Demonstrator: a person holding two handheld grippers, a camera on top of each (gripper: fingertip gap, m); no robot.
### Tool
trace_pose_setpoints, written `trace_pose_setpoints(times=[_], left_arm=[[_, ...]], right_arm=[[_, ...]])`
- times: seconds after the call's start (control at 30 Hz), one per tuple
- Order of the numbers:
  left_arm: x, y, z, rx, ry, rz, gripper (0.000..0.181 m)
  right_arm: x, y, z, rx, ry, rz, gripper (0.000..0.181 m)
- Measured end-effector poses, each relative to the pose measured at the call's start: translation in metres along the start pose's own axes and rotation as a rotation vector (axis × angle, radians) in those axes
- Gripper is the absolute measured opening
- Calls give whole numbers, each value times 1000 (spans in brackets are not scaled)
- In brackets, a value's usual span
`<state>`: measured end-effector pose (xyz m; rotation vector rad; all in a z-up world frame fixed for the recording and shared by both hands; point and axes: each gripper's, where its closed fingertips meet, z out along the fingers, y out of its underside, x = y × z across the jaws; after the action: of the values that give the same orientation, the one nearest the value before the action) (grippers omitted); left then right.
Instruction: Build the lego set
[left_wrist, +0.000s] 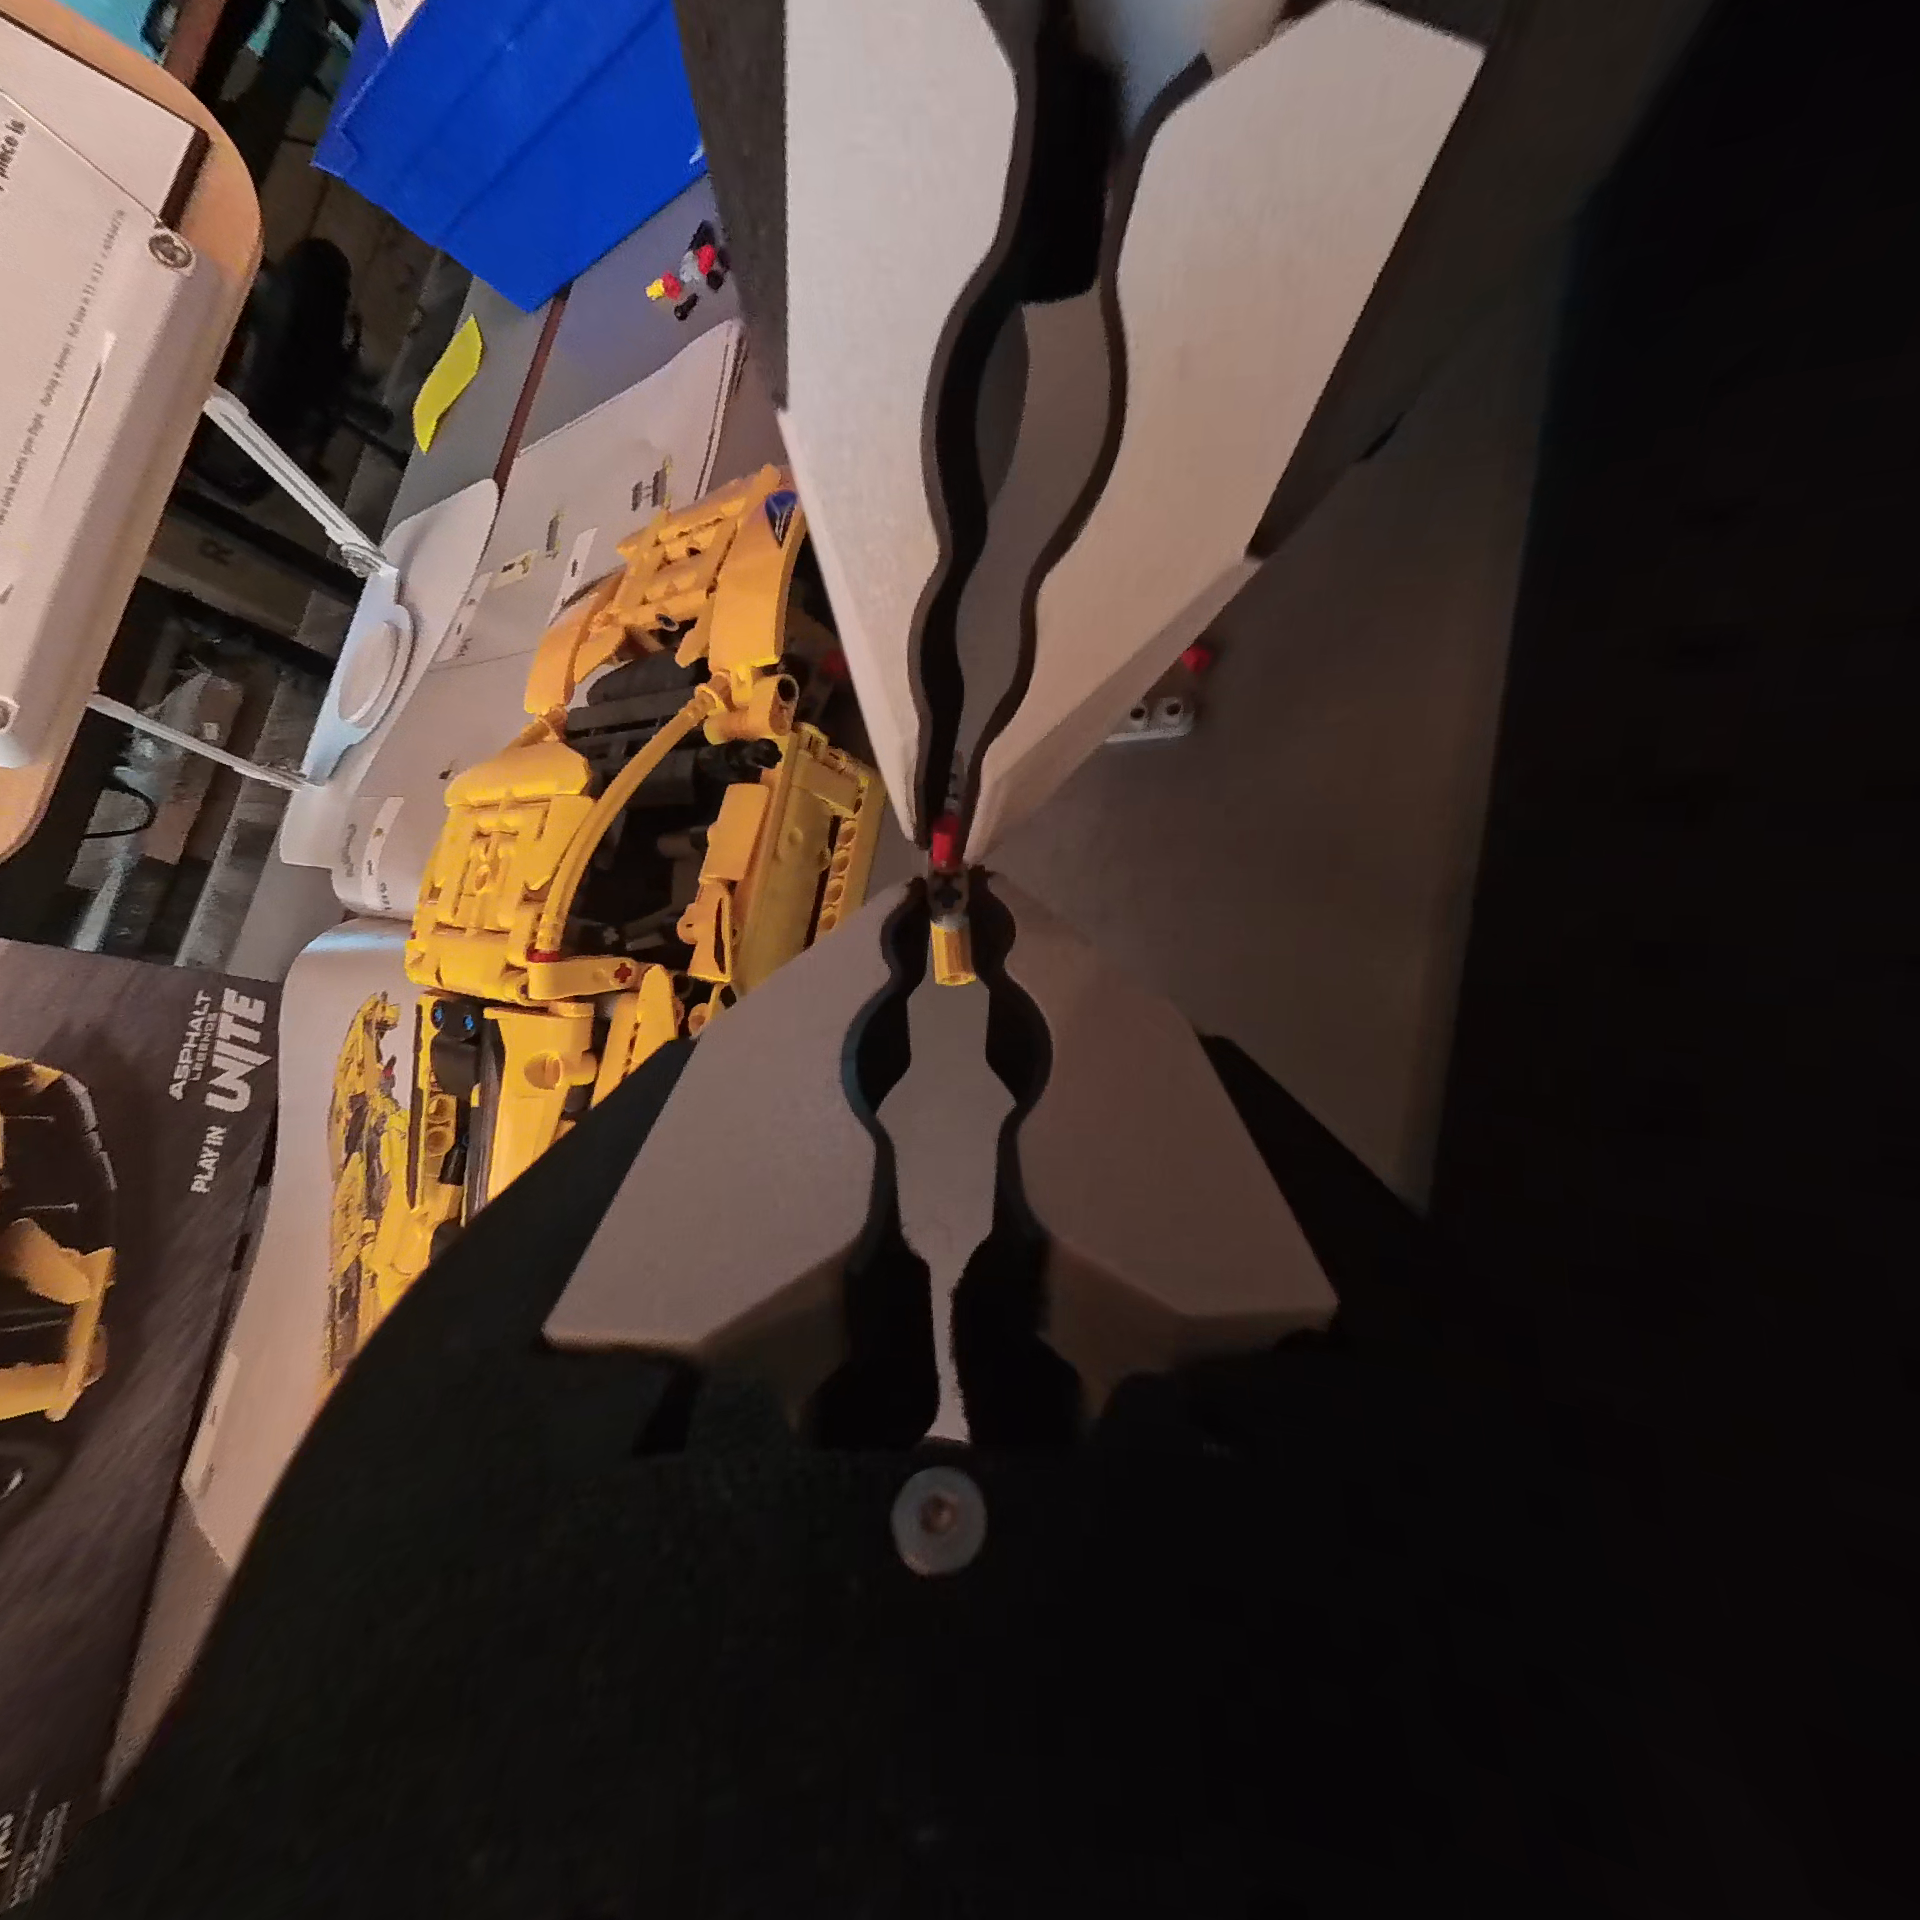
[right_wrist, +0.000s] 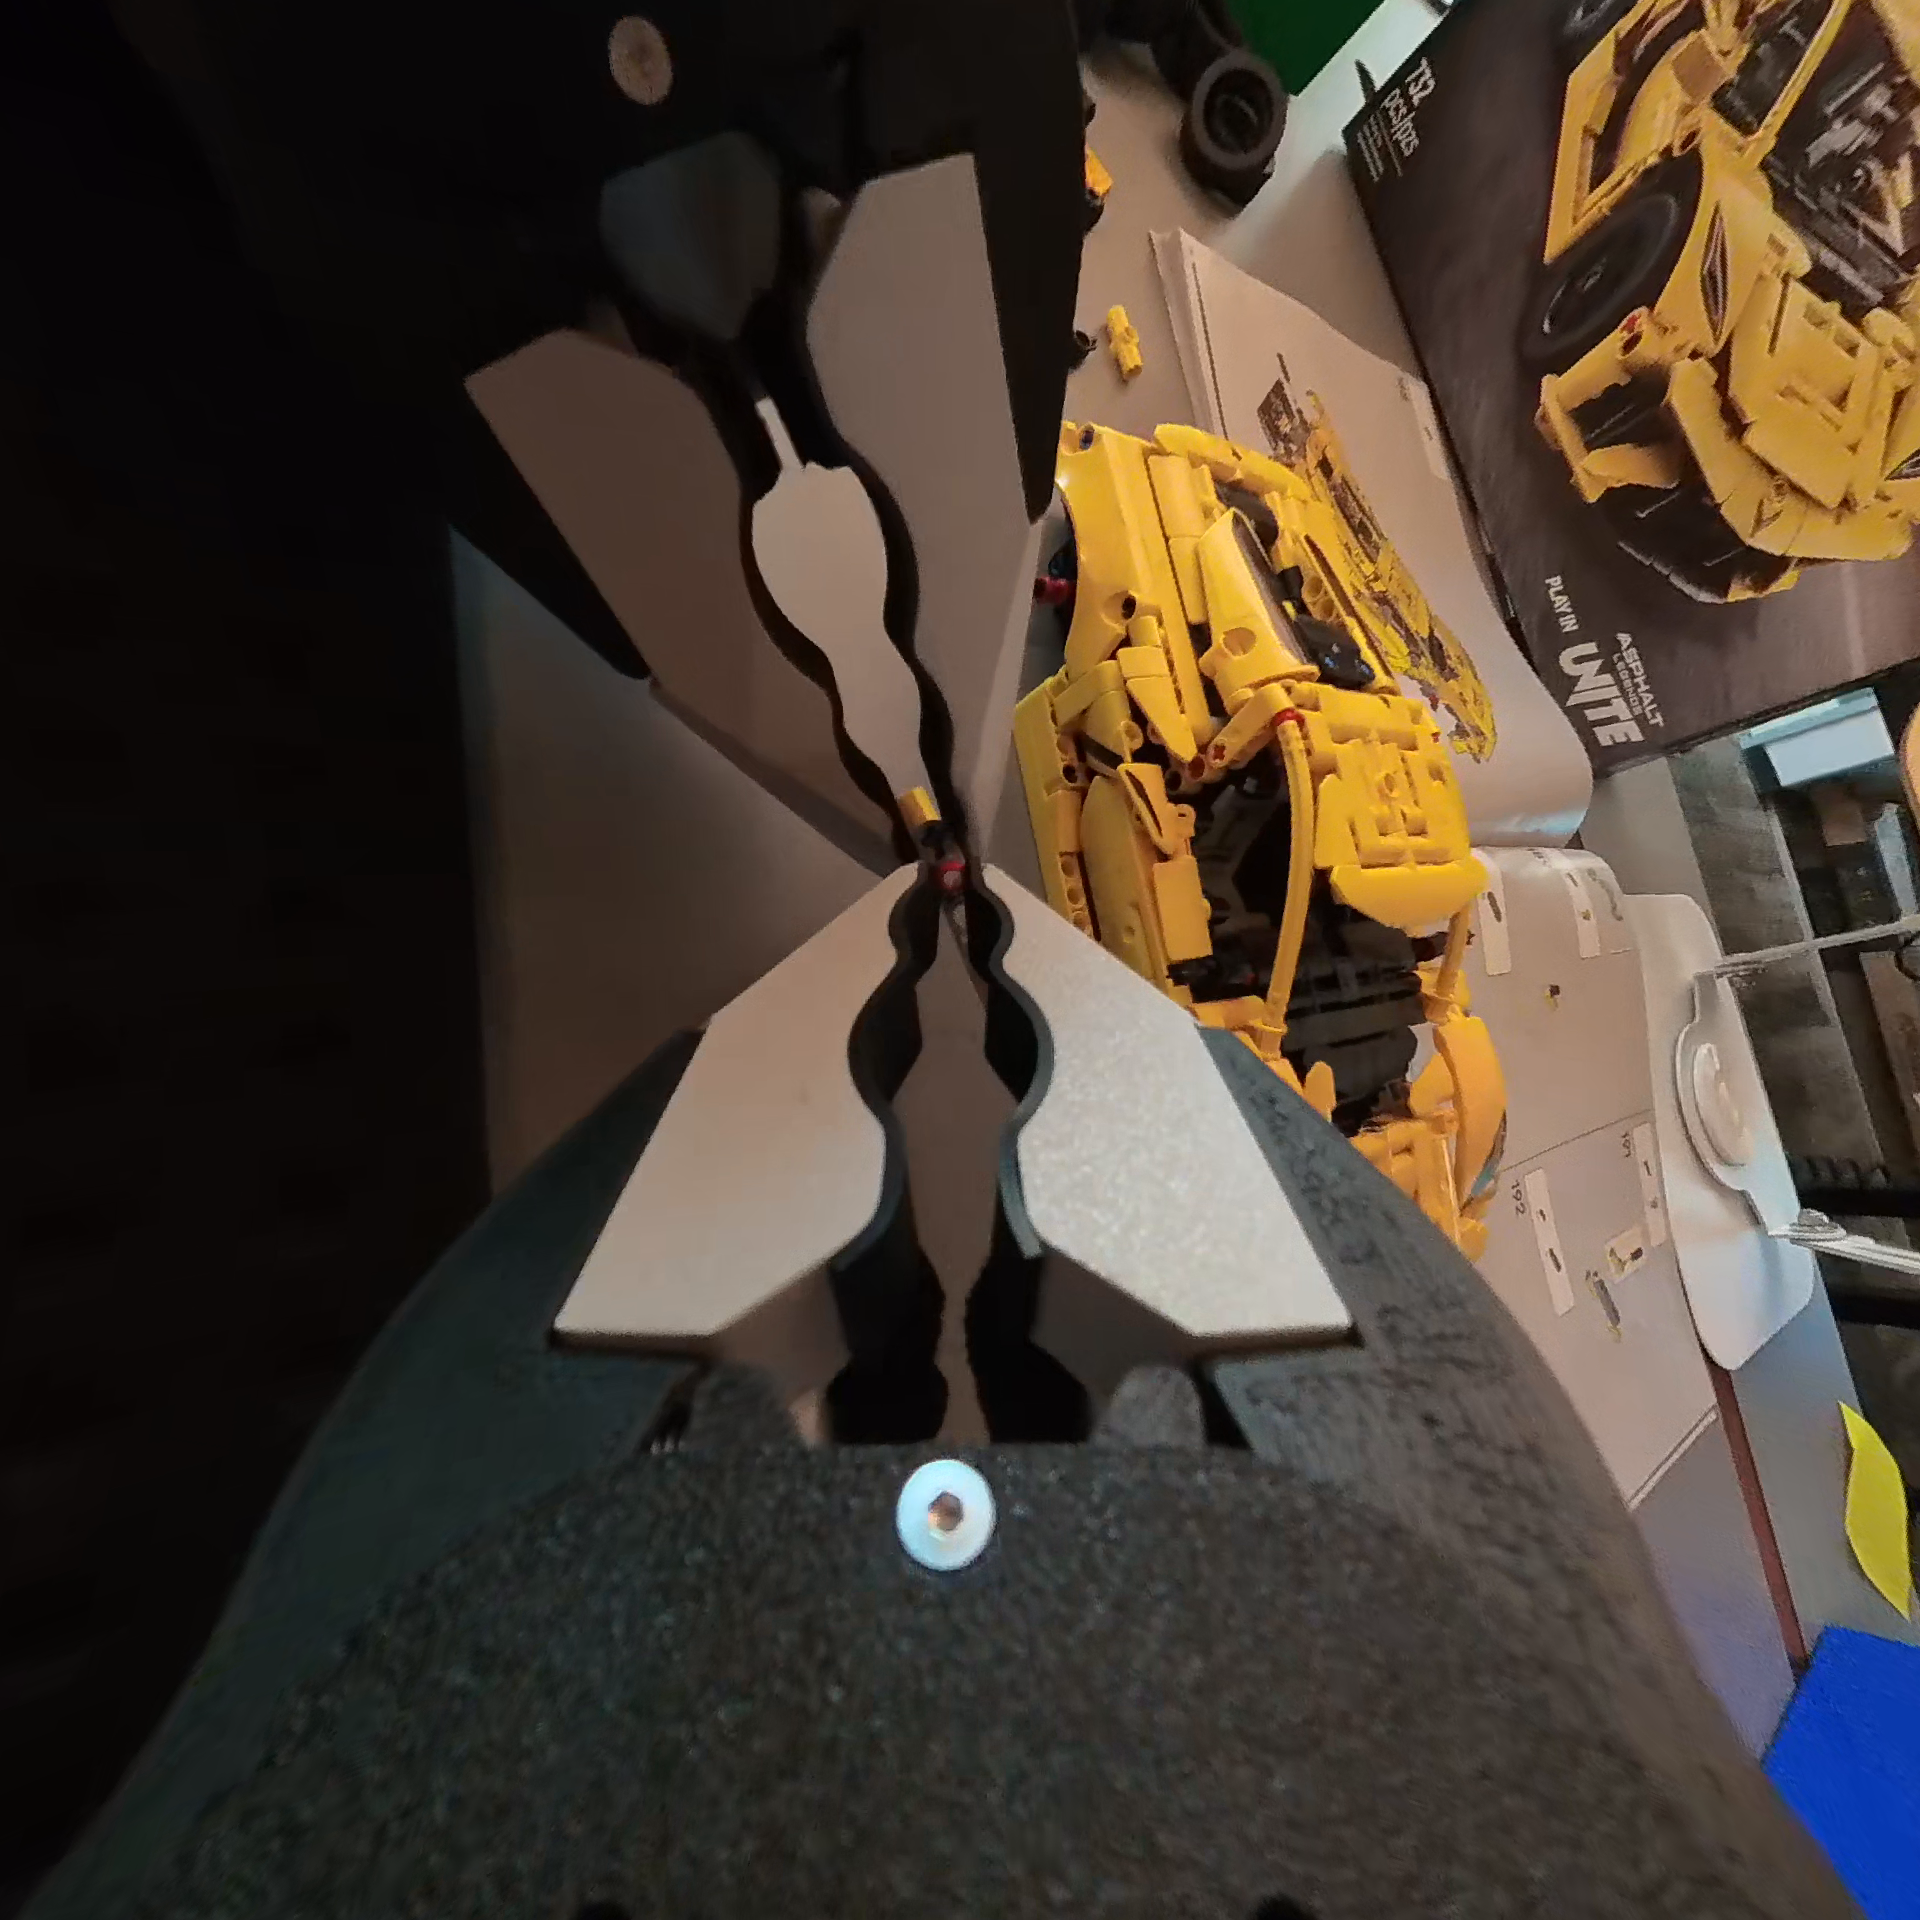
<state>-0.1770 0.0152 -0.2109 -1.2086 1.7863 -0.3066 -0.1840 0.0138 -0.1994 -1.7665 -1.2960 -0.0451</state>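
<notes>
My left gripper (left_wrist: 951, 914) is shut on a small yellow connector (left_wrist: 951, 954) with a black pin end. My right gripper (right_wrist: 948, 889) is shut on a small red piece (right_wrist: 948, 871). The two grippers meet tip to tip above the table, and the red piece (left_wrist: 944, 837) touches the black end of the yellow connector (right_wrist: 916, 805). The right gripper (left_wrist: 943, 821) comes in from the top of the left wrist view; the left gripper (right_wrist: 931, 823) does the same in the right wrist view. The part-built yellow lego car (left_wrist: 623, 831) (right_wrist: 1247, 831) lies on the table beyond them.
An open instruction booklet (right_wrist: 1299, 364) lies under the car, beside the set's box (right_wrist: 1662, 312). A blue bin (left_wrist: 520, 135) and loose pieces (left_wrist: 691, 270) lie farther off. Black tyres (right_wrist: 1236, 104) and a yellow piece (right_wrist: 1124, 338) lie near the booklet. A grey piece (left_wrist: 1169, 709) is behind the grippers.
</notes>
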Motion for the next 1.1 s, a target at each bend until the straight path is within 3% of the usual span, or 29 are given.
trace_pose_setpoints(times=[0.33, 0.53, 0.6, 0.7, 0.9, 1.1], left_arm=[[2, 7, -1, -63, -55, 124, 6], [5, -3, -6, 4, -9, 38, 5], [-1, -8, -10, 57, -14, -4, 5], [4, -8, -9, 61, 18, -19, 6], [9, -8, -8, 55, 25, -1, 6], [-10, -10, -20, 115, -27, -113, 7]], right_arm=[[-5, 1, 6, -104, -26, -125, 4], [-9, 14, 7, -100, -131, -24, 4], [-1, 6, 0, -34, -62, -46, 4], [-4, 8, -3, -7, -133, 23, 4], [-7, 11, -2, -51, -135, -57, 4], [1, 6, -10, 68, -190, 169, 4]])
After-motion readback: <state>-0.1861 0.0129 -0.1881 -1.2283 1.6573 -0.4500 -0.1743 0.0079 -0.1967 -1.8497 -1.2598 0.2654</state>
